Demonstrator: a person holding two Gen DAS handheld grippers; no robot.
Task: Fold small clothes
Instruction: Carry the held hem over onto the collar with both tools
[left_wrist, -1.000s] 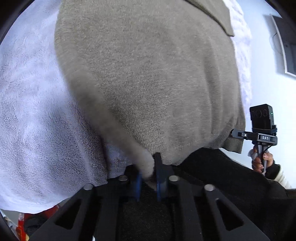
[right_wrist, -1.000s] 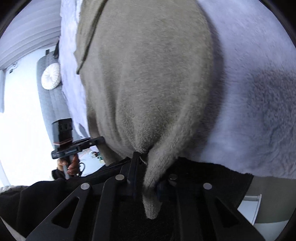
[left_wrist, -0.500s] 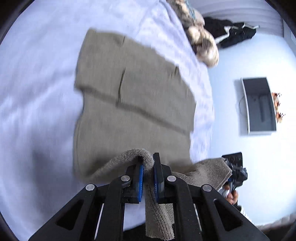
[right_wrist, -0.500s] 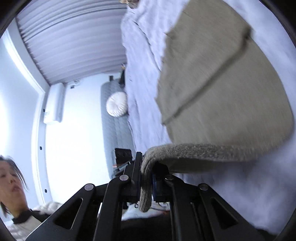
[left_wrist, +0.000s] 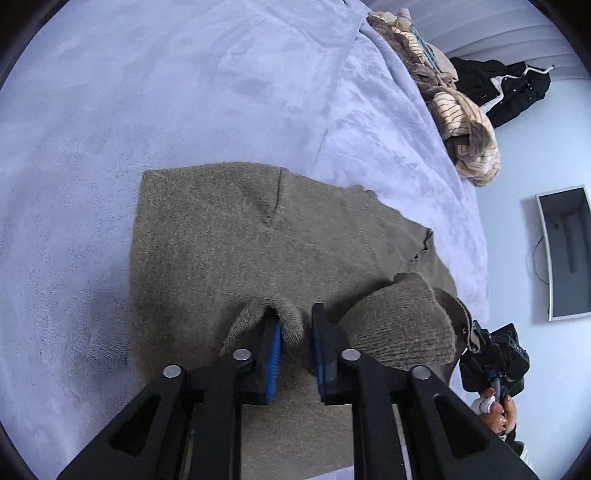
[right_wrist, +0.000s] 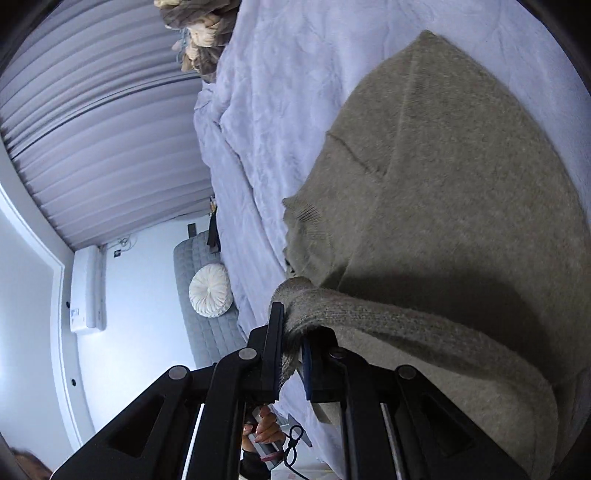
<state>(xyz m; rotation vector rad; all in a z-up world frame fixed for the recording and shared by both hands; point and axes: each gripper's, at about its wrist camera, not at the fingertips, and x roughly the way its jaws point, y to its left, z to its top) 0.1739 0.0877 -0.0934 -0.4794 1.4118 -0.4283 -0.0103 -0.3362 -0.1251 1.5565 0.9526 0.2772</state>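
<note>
A grey-brown knit garment (left_wrist: 236, 236) lies on the pale lavender blanket (left_wrist: 147, 92), its near edge carried over the rest. My left gripper (left_wrist: 295, 332) has its jaws slightly parted, with a fold of the garment's edge between the blue pads. My right gripper (right_wrist: 293, 332) is shut on the garment's (right_wrist: 443, 184) other corner, holding a rolled ridge of knit above the bed. It also shows in the left wrist view (left_wrist: 491, 362), at the garment's right corner.
A heap of striped and tan clothes (left_wrist: 461, 122) and a black jacket (left_wrist: 506, 88) lie at the bed's far end. A monitor (left_wrist: 565, 251) hangs on the wall. A grey couch with a round white cushion (right_wrist: 210, 295) stands beyond the bed's edge (right_wrist: 236, 258).
Both grippers carried the garment's near edge up and forward over its body. The left jaws, closed half a second ago, have parted slightly. The right stays clamped.
</note>
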